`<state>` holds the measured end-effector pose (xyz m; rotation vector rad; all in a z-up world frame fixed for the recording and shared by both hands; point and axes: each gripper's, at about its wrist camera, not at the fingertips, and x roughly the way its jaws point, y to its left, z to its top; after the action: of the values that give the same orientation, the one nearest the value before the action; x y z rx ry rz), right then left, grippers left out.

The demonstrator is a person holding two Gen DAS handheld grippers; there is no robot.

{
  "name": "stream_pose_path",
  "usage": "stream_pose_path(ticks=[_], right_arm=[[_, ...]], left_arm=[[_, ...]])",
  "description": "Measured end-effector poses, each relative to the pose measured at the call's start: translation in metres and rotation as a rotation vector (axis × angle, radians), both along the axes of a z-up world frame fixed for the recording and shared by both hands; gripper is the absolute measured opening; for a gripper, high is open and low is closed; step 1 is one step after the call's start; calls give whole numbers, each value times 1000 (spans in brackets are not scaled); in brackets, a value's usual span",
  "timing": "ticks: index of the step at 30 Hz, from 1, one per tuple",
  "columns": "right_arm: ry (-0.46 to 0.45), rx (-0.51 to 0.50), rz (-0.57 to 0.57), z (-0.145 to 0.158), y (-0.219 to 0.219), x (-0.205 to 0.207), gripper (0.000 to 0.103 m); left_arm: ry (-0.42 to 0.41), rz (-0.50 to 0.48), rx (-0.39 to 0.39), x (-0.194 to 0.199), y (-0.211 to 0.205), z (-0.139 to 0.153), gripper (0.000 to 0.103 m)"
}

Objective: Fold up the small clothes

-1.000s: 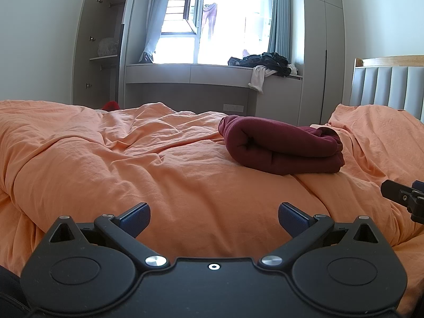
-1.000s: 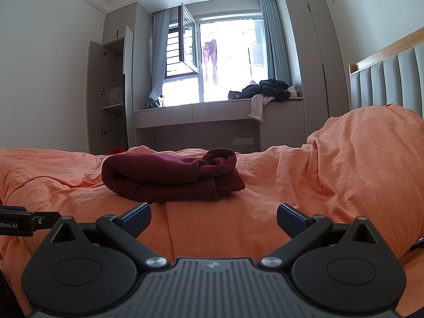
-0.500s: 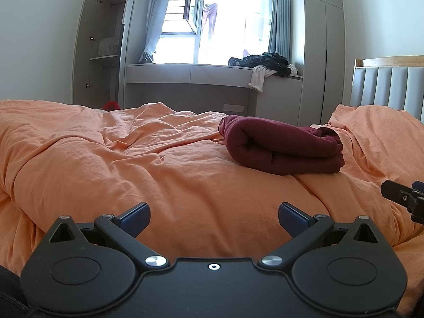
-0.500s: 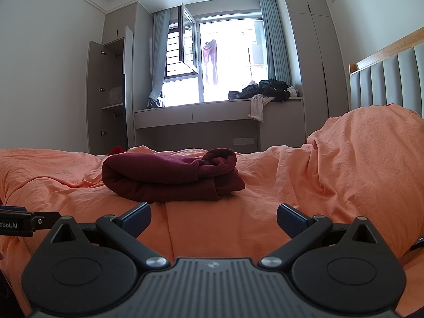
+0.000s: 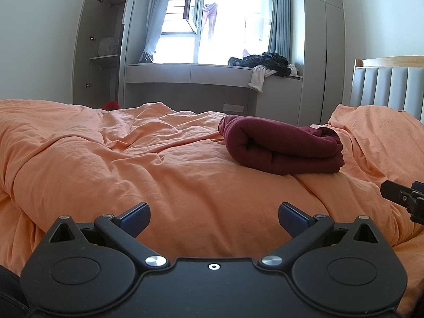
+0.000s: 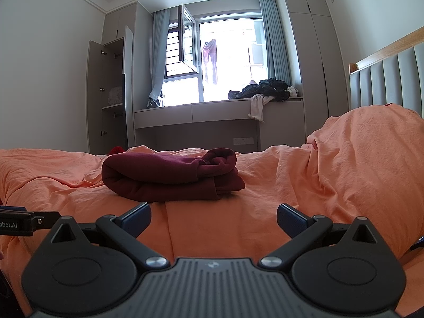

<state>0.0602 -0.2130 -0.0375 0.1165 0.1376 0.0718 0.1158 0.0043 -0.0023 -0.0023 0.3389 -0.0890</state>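
A dark red garment (image 5: 283, 147) lies folded in a thick bundle on the orange duvet (image 5: 132, 164). In the right wrist view the garment (image 6: 169, 176) is straight ahead, just beyond my fingers. My left gripper (image 5: 213, 218) is open and empty, low over the duvet, with the bundle ahead and to its right. My right gripper (image 6: 213, 218) is open and empty, a short way in front of the bundle. Each gripper's tip shows at the edge of the other view: the right gripper (image 5: 402, 198) and the left gripper (image 6: 18, 222).
A padded headboard (image 5: 392, 84) stands at the right, with a duvet-covered mound (image 6: 371, 164) below it. A window bench (image 5: 212, 71) holds a pile of dark clothes (image 5: 265, 62). An open wardrobe (image 5: 103, 53) stands at the back left. A small red thing (image 5: 111, 105) lies beyond the bed.
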Motion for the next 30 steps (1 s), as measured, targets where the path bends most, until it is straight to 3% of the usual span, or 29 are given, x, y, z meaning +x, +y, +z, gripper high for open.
stream_pose_path(ticks=[30], right_arm=[[7,10,0,-2,2,1,103]], left_arm=[[-3,30,15,-4,-6,1,103]])
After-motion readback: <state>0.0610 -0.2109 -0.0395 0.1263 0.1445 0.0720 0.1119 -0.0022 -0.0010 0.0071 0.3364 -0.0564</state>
